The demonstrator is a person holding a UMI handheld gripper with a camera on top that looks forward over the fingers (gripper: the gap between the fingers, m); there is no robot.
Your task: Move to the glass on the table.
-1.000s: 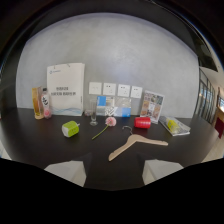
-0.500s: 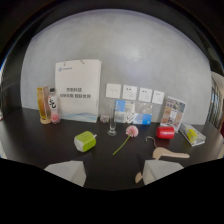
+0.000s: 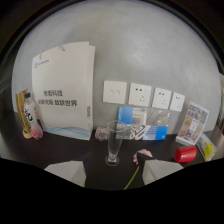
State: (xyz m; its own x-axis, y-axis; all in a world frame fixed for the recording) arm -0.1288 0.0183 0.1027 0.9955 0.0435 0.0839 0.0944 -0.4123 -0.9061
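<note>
Glass: tall clear pilsner-style glass [image 3: 115, 144], upright on the dark table [image 3: 75, 149], just ahead of the fingers and in line with the gap between them.
Gripper: gripper [image 3: 113, 174] fingers wide apart, holding nothing; pale pads show at either side, left one [image 3: 67, 172] and right one [image 3: 159, 172], and the glass stands beyond their tips, not touched.
Flower: pink artificial flower [image 3: 142, 156] lying on the table just right of the glass foot, its green stem running down toward the right finger.
Behind the glass: blue and white box [image 3: 141, 122] against the wall (some clear packaging in front of it, hard to make out).
Bag: white paper bag [image 3: 64, 89] with printed characters, standing left of the glass.
Bottles: a drink bottle [image 3: 30, 119] and a taller yellowish container beside it, left of the bag.
Wall: four white switch and socket plates [image 3: 143, 96] in a row above the box.
Right side: small red cup [image 3: 185, 154] lying on the table, with a printed card [image 3: 193, 122] standing behind it.
</note>
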